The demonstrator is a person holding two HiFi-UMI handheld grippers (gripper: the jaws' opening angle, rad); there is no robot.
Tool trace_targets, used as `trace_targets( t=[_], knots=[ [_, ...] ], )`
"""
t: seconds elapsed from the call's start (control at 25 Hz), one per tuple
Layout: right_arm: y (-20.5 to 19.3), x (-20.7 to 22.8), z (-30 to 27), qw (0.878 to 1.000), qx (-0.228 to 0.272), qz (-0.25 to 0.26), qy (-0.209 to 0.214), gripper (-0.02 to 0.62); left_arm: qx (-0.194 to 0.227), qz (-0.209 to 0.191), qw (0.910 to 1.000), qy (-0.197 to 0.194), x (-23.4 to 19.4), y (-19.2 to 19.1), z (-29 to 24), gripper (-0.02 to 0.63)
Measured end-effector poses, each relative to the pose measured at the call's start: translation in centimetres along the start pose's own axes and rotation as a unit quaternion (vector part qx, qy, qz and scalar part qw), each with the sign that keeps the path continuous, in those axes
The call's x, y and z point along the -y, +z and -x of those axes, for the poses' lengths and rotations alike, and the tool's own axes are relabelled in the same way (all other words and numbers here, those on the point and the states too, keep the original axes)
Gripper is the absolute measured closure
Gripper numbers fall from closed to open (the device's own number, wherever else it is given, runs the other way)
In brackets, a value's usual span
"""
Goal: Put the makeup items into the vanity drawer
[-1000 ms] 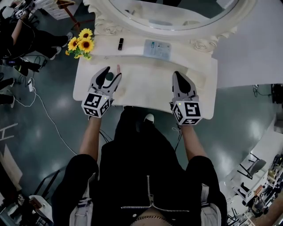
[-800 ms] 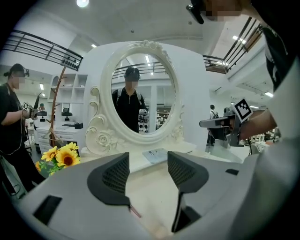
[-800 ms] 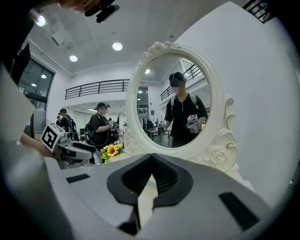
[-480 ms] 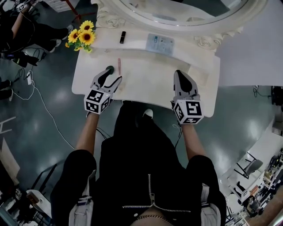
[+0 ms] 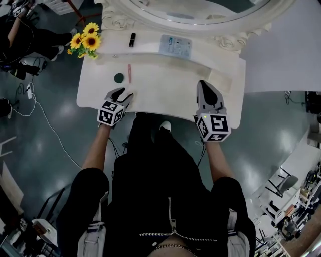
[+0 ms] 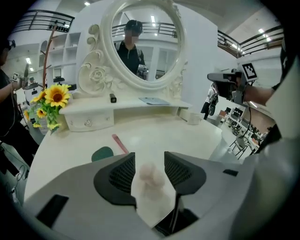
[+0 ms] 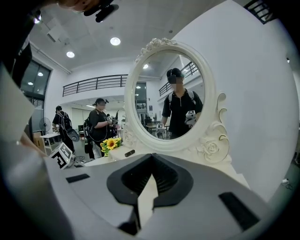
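On the white vanity surface (image 5: 165, 98), four makeup items are counted from the head view:
- one round green compact (image 5: 119, 78)
- one pink stick (image 5: 129, 73), laid just beside the compact
- one black tube (image 5: 132, 39), set on the raised shelf under the mirror (image 5: 200, 12)
- one flat pale palette (image 5: 175, 46), set on the same shelf

One bunch of sunflowers (image 5: 83, 41) is noted at the shelf's left end. All four items are left out on top, and none is held.

Two grippers are recorded at the near edge, well apart.
- Left gripper (image 5: 120, 94): the jaws are spread and have just been closing. A pale, rounded, knob-like lump (image 6: 151, 174), blurred, is framed between them. The pads are not seen pressing on it.
- Right gripper (image 5: 205, 89): the jaws are pressed together, with nothing pinched.

Only in the left gripper view is one small drawer front (image 6: 89, 122) made out. It carries a knob, is shut, and is set in the left part of the shelf. The compact and the stick are shown there just beyond the jaws. The lump is given by that view alone; from the head view it is covered by the gripper.

In the right gripper view the tube, the sunflowers and the mirror are shown past the closed jaws. The compact, stick and palette are left to the other two views.
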State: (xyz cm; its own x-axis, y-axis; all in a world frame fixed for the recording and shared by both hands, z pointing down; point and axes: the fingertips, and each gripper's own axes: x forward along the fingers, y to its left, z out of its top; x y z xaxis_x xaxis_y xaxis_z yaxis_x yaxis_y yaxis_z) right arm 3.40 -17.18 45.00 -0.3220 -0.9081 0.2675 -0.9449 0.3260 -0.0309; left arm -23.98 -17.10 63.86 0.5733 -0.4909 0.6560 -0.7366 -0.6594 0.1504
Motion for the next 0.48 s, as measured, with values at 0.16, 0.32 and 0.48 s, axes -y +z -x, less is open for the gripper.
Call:
trace_targets(
  t=[0.16, 0.32, 0.48],
  knots=[
    [-0.3, 0.7, 0.7, 1.000, -0.002, -0.003, -0.010, 0.589, -0.032, 0.010, 0.9994, -0.007, 0.1, -1.7, -1.1, 0.428],
    [-0.5, 1.5, 1.5, 1.000, -0.002, -0.006, -0.021, 0.589, -0.057, 0.022, 0.9981, -0.005, -0.1, -2.7, -2.0, 0.443],
    [-0.8, 2.2, 2.2, 1.000, -0.001, -0.011, -0.028, 0.589, -0.065, 0.031, 0.9974, 0.008, -0.6, -3.1, -2.5, 0.498]
  ],
)
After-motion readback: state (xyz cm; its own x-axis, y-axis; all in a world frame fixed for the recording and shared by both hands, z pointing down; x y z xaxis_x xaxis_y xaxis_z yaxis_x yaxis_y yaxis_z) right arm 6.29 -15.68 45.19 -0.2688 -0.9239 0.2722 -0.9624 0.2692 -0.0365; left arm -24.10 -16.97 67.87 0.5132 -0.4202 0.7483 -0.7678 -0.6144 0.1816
